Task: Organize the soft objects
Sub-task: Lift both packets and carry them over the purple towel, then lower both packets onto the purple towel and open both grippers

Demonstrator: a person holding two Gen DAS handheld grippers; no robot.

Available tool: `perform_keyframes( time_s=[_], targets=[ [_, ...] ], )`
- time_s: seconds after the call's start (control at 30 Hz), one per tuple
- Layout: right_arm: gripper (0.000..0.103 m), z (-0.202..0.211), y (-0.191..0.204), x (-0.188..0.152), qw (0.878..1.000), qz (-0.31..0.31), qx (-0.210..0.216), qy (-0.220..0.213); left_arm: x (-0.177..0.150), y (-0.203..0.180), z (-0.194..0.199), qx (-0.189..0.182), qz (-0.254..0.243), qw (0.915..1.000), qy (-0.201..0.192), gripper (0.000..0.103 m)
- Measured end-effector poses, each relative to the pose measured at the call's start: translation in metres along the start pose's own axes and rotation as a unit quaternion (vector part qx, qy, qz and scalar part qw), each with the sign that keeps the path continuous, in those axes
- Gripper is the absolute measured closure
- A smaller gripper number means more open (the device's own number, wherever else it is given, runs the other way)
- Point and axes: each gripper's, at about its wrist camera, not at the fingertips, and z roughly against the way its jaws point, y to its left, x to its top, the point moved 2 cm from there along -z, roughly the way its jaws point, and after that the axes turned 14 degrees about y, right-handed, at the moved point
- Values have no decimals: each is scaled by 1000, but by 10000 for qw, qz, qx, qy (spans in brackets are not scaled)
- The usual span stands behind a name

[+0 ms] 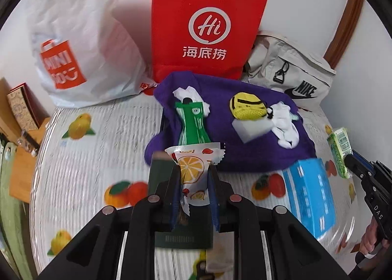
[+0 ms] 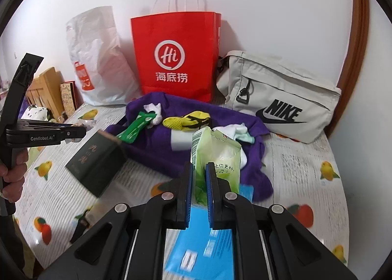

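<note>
Three bags (image 2: 175,57), three packets (image 1: 192,123), two boxes (image 1: 310,194), one purple cloth (image 1: 245,142).

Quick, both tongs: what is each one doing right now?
Left tongs: closed on the lemon-print packet.
Right tongs: closed on the light green packet.

Fruit-print packet (image 1: 192,169) and pale green packet (image 2: 218,157), each pinched upright

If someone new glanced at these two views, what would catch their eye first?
Probably the red paper bag standing against the wall, with the purple cloth heaped before it. Next, each gripper's catch: the left gripper pinches a lemon-print packet, the right gripper a light green packet.
</note>
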Motion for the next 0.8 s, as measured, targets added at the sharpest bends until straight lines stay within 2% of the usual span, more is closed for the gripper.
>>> perform_keyframes(
  time_s=[0.33, 0.8],
  targets=[
    [92, -59, -19, 40, 9995, -123, 27, 291, 54, -13, -49, -362, 26, 9987, 353, 83],
    [92, -119, -22, 66, 9963, -80, 188, 835, 99, -26, -105, -384, -77, 9964, 749, 82]
  ],
)
